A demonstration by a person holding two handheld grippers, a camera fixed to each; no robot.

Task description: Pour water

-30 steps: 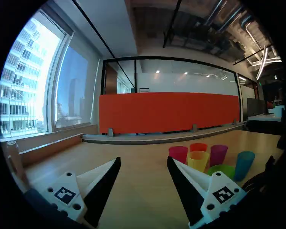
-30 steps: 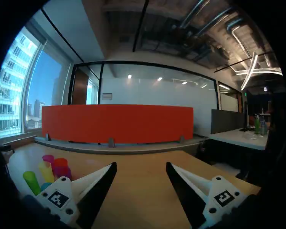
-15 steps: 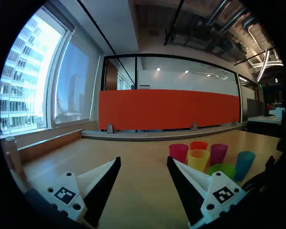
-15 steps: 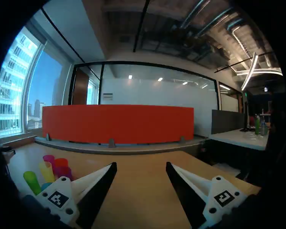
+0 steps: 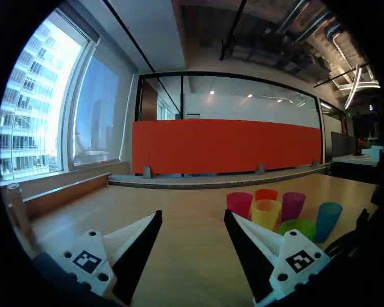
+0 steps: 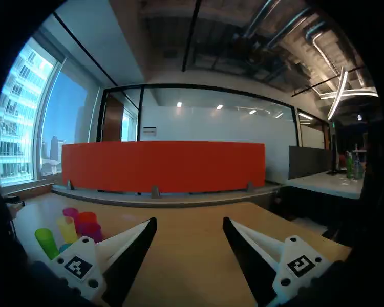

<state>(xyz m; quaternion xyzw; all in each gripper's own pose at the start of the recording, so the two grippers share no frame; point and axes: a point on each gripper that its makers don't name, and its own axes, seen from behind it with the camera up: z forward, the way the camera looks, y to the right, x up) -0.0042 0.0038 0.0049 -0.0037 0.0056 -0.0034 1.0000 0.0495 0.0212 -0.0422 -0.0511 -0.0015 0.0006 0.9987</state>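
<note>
Several coloured plastic cups stand close together on a light wooden table (image 5: 192, 256). In the left gripper view they are right of centre: a pink cup (image 5: 239, 203), an orange cup (image 5: 266, 195), a purple cup (image 5: 293, 205), a yellow cup (image 5: 265, 214), a green cup (image 5: 297, 228) and a blue cup (image 5: 327, 221). My left gripper (image 5: 192, 220) is open and holds nothing; its right finger reaches just left of the yellow cup. In the right gripper view the cups sit at lower left, among them a green cup (image 6: 46, 242) and a yellow cup (image 6: 67, 228). My right gripper (image 6: 189, 227) is open and empty over bare table.
An orange divider panel (image 5: 225, 146) runs along the table's far edge, with a glass wall behind it. Tall windows (image 5: 33, 123) and a wooden ledge line the left side. Another desk (image 6: 325, 184) with bottles stands at the right.
Both views have tilted down a little, the divider sitting slightly higher in the left gripper view. The right gripper view has shifted slightly. Both grippers stay open and the cups have not moved.
</note>
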